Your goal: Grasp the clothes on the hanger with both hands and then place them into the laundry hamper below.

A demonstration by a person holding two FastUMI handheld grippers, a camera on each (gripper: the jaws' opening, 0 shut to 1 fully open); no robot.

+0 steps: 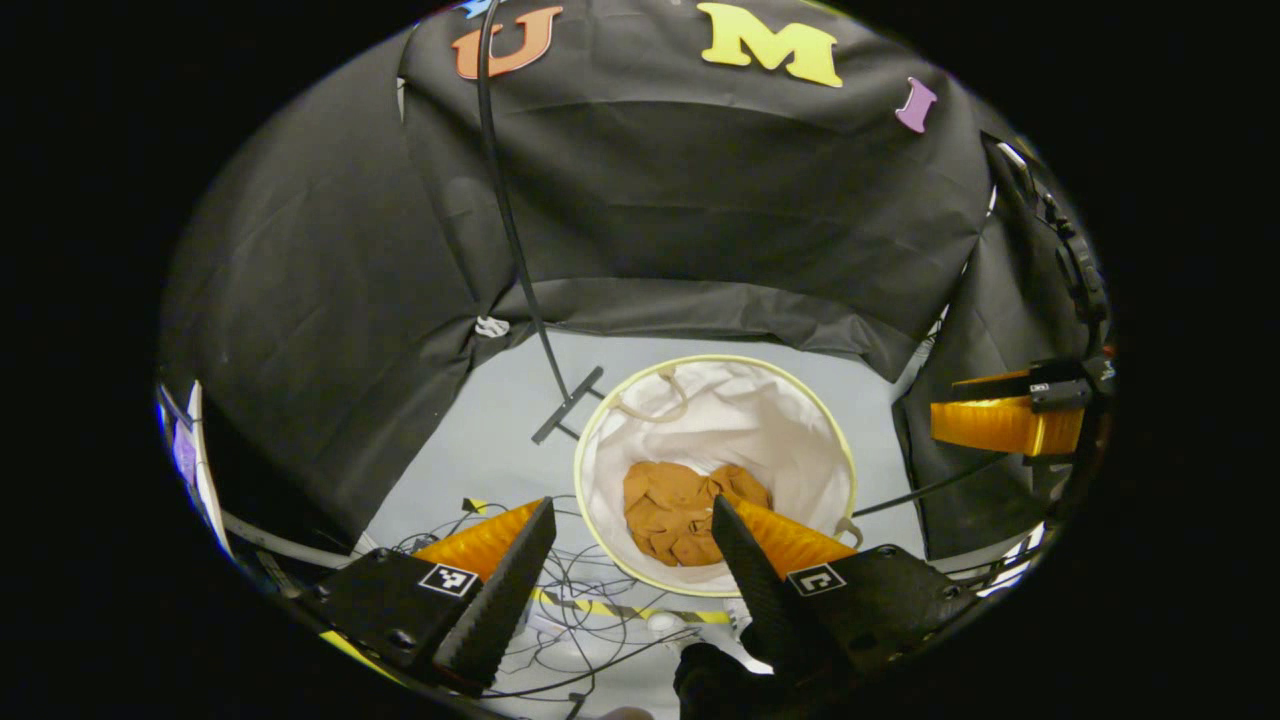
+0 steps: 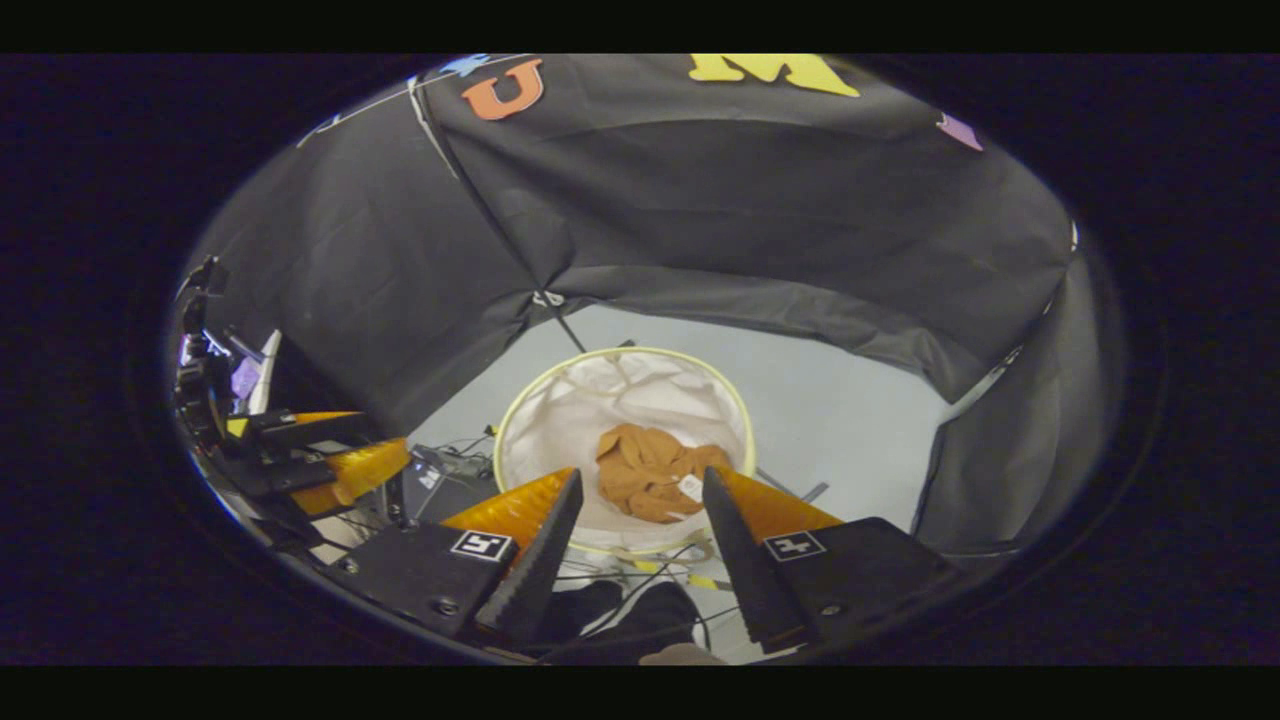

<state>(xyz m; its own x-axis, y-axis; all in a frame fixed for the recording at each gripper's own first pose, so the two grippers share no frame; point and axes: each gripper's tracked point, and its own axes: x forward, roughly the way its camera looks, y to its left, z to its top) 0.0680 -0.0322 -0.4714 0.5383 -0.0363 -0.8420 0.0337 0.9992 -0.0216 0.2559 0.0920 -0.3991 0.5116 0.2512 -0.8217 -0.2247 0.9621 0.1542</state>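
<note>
A crumpled orange-brown garment (image 1: pixel 680 510) lies at the bottom of the white round laundry hamper (image 1: pixel 790 420) on the grey floor. In the right gripper view the same garment (image 2: pixel 648 468) sits inside the hamper (image 2: pixel 560 420). My left gripper (image 1: pixel 632 518) hangs open above the hamper's near rim, nothing between its fingers. My right gripper (image 2: pixel 640 488) is open too, high over the hamper. The right gripper (image 1: pixel 1005 420) shows at the right edge of the left gripper view, and the left gripper (image 2: pixel 330 455) shows at the left of the right gripper view.
A black stand pole (image 1: pixel 505 200) rises from a cross-shaped foot (image 1: pixel 567 405) on the floor just left of the hamper. Loose cables (image 1: pixel 590 600) and yellow-black tape lie in front of the hamper. Black cloth walls close in the back and both sides.
</note>
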